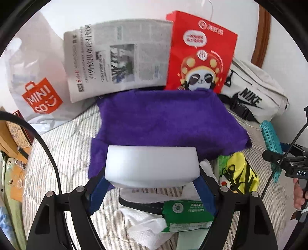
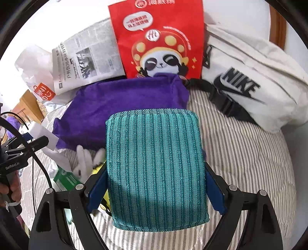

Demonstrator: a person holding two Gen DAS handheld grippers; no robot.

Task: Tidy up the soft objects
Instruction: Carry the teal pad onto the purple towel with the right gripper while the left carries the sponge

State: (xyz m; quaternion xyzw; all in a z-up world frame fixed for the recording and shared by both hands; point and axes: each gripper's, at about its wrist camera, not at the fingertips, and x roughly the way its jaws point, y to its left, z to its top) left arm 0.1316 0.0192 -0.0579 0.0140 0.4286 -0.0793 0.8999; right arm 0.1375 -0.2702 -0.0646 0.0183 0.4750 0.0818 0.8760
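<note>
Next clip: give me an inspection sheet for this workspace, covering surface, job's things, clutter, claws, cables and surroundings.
Surface: striped quilt, crowded along the back.
Job's things: white sponge in the left claw; teal pad in the right claw; purple towel spread on the quilt.
Clutter: newspaper, red panda bag, Nike bag, Miniso bag, yellow pouch, green packet, tissue, white plush.
Claws: each shut on its item, both held clear of the quilt.
Cables: black cable loops at the left claw; another by the other handle.
Surroundings: white wall, wooden frame.
</note>
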